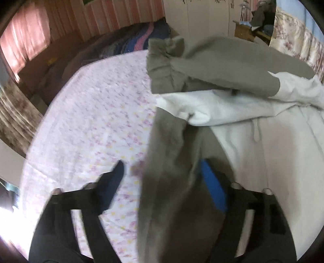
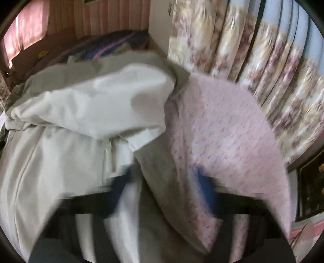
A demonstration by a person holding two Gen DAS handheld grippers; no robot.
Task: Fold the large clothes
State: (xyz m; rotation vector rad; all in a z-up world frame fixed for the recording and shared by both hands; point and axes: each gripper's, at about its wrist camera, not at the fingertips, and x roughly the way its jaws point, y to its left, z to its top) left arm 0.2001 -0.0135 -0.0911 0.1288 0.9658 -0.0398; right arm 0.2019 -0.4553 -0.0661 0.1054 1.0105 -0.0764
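Note:
A large grey and white hooded garment (image 1: 232, 95) lies on a bed with a pink flowered sheet (image 1: 91, 113). A grey sleeve with a ribbed cuff (image 1: 164, 60) is folded across its white body. In the left wrist view, my left gripper (image 1: 162, 172) has its blue-padded fingers (image 1: 212, 186) spread wide, with a grey fold of the garment (image 1: 174, 182) draped between them. In the right wrist view, my right gripper (image 2: 164, 180) also has its fingers (image 2: 204, 186) apart, with grey and white cloth (image 2: 154, 182) between them; the view is blurred. The white hood (image 2: 97, 105) lies ahead.
A dark striped blanket (image 1: 137, 38) lies at the head of the bed. A white wardrobe (image 1: 202, 16) stands behind. Flowered curtains (image 2: 263, 66) hang close on the right. A brown floor (image 1: 40, 66) and pink curtains (image 1: 24, 40) are at the left.

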